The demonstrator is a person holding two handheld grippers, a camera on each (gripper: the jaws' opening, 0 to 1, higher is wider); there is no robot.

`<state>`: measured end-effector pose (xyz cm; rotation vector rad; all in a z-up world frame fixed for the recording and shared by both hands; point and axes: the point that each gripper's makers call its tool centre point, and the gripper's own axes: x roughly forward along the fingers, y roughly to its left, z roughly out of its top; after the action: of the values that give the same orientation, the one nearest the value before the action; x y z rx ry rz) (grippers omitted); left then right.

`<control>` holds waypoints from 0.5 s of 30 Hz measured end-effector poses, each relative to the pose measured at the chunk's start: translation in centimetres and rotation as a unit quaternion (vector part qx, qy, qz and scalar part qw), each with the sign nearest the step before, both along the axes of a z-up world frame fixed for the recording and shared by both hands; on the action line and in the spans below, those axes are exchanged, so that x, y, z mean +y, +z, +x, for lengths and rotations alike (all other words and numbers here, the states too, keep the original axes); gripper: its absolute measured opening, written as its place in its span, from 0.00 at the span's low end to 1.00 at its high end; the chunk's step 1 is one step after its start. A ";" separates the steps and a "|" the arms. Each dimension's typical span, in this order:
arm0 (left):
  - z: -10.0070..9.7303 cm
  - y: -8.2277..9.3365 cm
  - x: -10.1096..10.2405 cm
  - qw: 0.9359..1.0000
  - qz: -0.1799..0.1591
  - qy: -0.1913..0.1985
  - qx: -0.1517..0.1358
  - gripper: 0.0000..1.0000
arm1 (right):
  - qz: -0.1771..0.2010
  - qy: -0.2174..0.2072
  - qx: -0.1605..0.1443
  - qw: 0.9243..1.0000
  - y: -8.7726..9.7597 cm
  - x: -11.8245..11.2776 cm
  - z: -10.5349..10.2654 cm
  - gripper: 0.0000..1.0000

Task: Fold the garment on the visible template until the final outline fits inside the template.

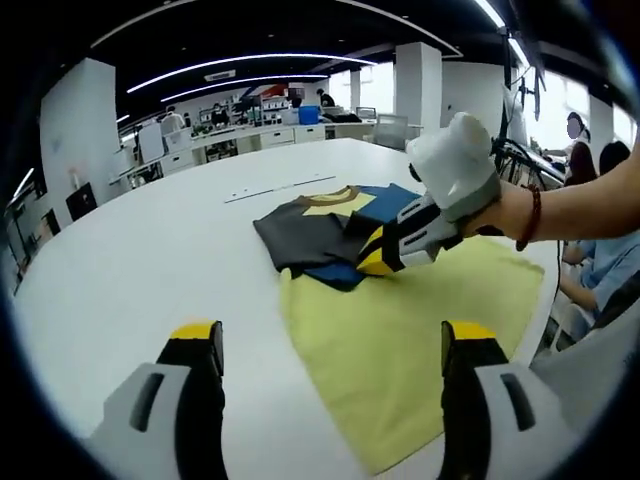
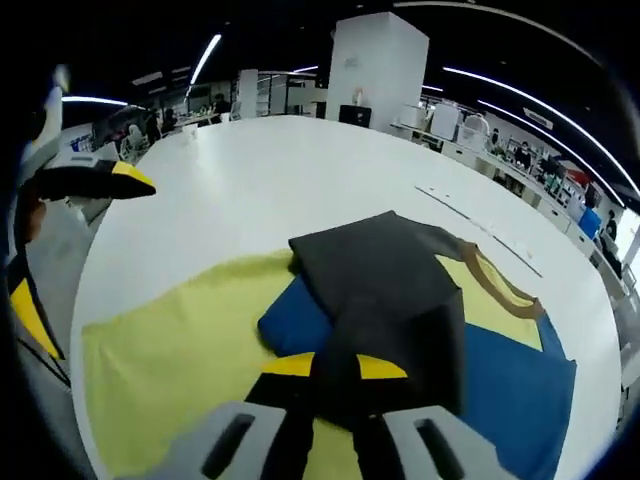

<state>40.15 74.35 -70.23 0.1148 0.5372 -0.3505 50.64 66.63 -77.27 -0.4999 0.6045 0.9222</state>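
Yellow-tipped and black, the right tongs (image 2: pixel 335 372) are pinched together on a dark grey flap of the garment (image 2: pixel 400 300), the fabric bunched between the two tips in the right gripper view. In the left gripper view the same right tongs (image 1: pixel 375 258) reach in from the right, held by a person's hand (image 1: pixel 500 212) with a bead bracelet (image 1: pixel 533 215) at the wrist, their tips down on the garment (image 1: pixel 330 228) at its near edge.

The left tongs (image 1: pixel 332 335) stand wide apart with nothing between them, raised above the table (image 1: pixel 150 260) on the near side of the garment, well apart from it. In the right gripper view a yellow tip of the left tongs (image 2: pixel 115 178) shows far to the left of the garment.

The garment is dark grey, blue and yellow with a brown collar (image 2: pixel 500 280), and lies partly folded, the grey part drawn over the blue. It rests on the far end of a pale yellow sheet, the template (image 1: pixel 400 340), which spreads from under the garment toward the left tongs; part of the garment reaches past the template's far edge onto the bare white table.

Beyond the garment, two thin strips (image 1: pixel 275 188) lie on the table. Further off, past the table's edge, are desks (image 1: pixel 260 135), white pillars (image 1: pixel 418 85) and ceiling light strips (image 1: pixel 240 62). To the right of the garment, seated people (image 1: pixel 590 250) show at the table's edge.
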 end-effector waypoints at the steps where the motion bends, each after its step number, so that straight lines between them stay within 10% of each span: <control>1: 0.0 0.0 0.0 1.000 -0.001 0.000 0.000 0.87 | -0.001 0.000 -0.001 1.000 0.0 0.0 0.0 0.06; 15: -0.4 -0.3 0.1 1.000 0.000 0.005 0.004 0.86 | 0.065 -0.044 0.039 0.996 1.7 -1.0 0.8 0.00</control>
<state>39.72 74.41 -70.53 0.1117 0.5447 -0.3412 51.46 65.60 -75.61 -0.3190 0.6289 0.8937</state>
